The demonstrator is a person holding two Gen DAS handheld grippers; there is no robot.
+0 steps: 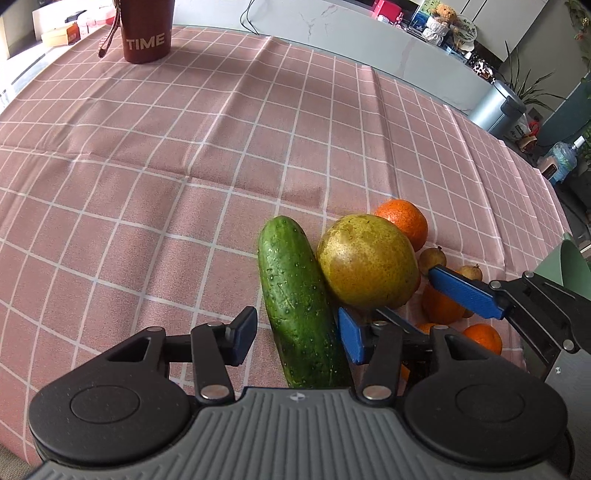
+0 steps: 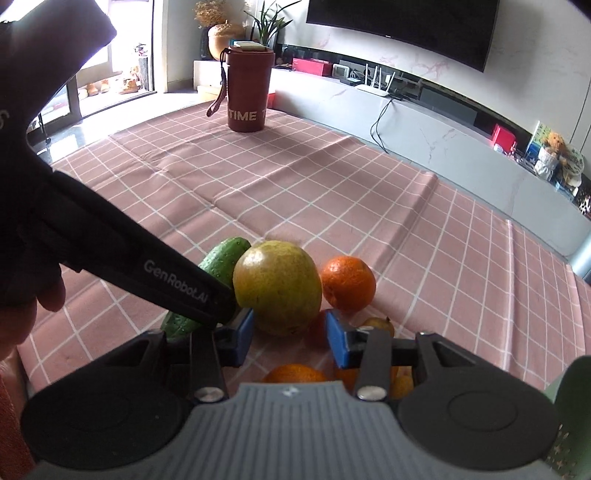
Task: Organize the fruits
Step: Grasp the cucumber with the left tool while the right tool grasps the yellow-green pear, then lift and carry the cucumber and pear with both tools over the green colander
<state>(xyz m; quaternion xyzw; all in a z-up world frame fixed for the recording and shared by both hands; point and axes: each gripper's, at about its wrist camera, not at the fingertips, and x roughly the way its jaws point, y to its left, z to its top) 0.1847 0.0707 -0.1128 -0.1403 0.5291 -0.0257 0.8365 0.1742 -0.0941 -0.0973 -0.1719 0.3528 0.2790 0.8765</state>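
A green cucumber (image 1: 295,295) lies on the pink checked tablecloth (image 1: 147,184), lengthwise between the fingers of my left gripper (image 1: 297,339). The left jaws are open and straddle it: the right pad is against its side, the left pad stands apart. A yellow-green pear (image 1: 365,262) rests against the cucumber. Oranges (image 1: 404,221) and small brown fruits (image 1: 432,256) lie behind and right of it. My right gripper (image 2: 290,341) is open just in front of the pear (image 2: 277,286). The cucumber (image 2: 221,260) is partly hidden by the left gripper's body (image 2: 166,280).
A dark red "TIME" cup (image 1: 146,33) with a strap stands at the far side of the table. A green object (image 1: 576,266) sits at the right table edge. A grey counter (image 2: 443,136) runs behind the table.
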